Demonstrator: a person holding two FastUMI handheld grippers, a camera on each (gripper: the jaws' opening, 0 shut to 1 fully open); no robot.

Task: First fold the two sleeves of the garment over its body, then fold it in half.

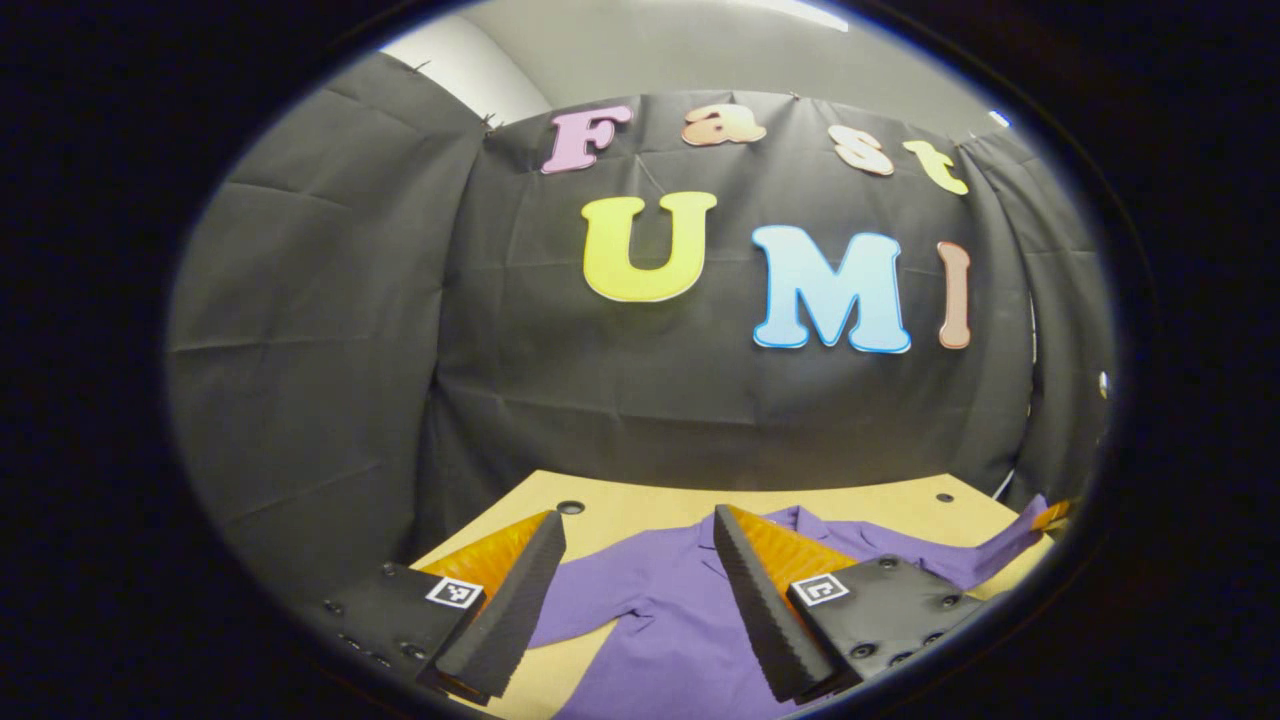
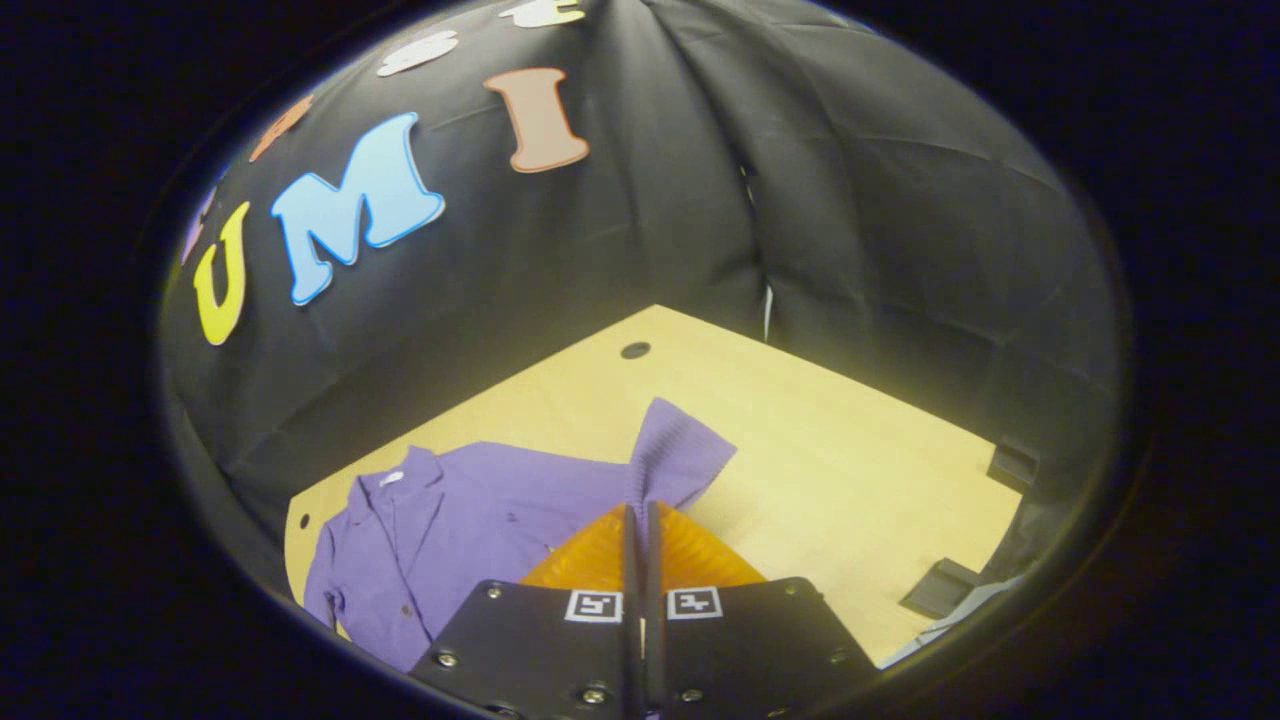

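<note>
In the left gripper view, the left gripper (image 1: pixel 640 545) is hovering above the near part of the wooden table (image 1: pixel 640 500) with its two fingers (image 1: pixel 505 610) spread wide apart and nothing between them. Under and ahead of that gap, the purple shirt (image 1: pixel 660 610) is lying flat on the tabletop, its collar pointing away toward the booth wall; one sleeve (image 1: pixel 590 590) is reaching out to the left, passing below the left finger, while the shirt's other sleeve (image 1: pixel 1000 545) is rising off toward the far right, where an orange part of the other gripper is just showing at the edge. In the right gripper view, the shirt's body (image 2: pixel 470 530) is spreading out to the left of the right gripper (image 2: pixel 642 520), its collar (image 2: pixel 395 485) lying at the far left side. The right gripper's fingers are pressing together on the right sleeve (image 2: pixel 675 455), pinching the cloth so that it is standing up in a fan just ahead of the fingertips, lifted above the table (image 2: pixel 850 470). To the right of the gripper, bare tabletop is stretching toward the corner of the booth.
</note>
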